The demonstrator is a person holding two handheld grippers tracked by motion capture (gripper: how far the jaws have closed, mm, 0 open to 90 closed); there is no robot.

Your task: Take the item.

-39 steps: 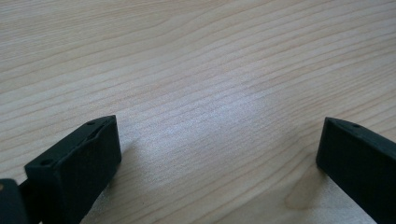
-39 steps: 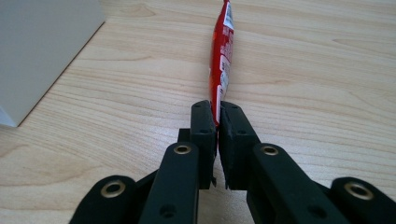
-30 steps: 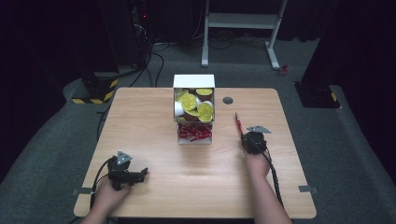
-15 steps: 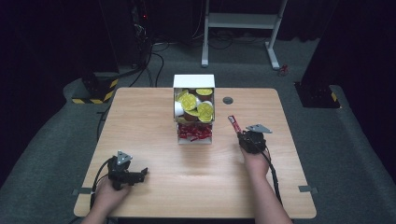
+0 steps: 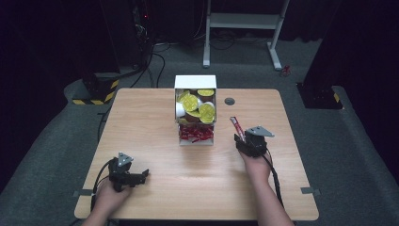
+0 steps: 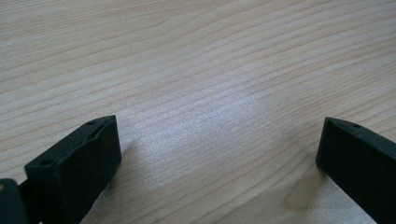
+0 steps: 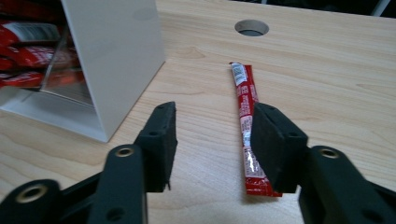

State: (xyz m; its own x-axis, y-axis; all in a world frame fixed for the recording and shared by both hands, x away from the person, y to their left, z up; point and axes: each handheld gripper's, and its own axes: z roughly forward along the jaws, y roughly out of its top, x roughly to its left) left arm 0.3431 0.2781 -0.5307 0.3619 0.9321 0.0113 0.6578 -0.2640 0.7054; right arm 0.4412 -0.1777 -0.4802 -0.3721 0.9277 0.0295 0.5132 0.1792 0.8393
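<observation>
A: Two grippers, both low at the near side of the table (image 5: 155, 188). Left gripper (image 5: 141, 174) rests level on the wood, jaws spread wide, nothing between them.

B: Right gripper (image 7: 212, 140)?

A: Jaws have just been opening. They stand apart, pads clear of the red packet (image 7: 246, 123), which lies flat on the table, partly behind the right-hand jaw.

B: Containers?

A: White box (image 5: 195, 82) at mid-table, just left of the packet. Upper compartment holds yellow-lidded cups (image 5: 192, 101); lower tray holds more red packets (image 5: 195, 134).
</observation>
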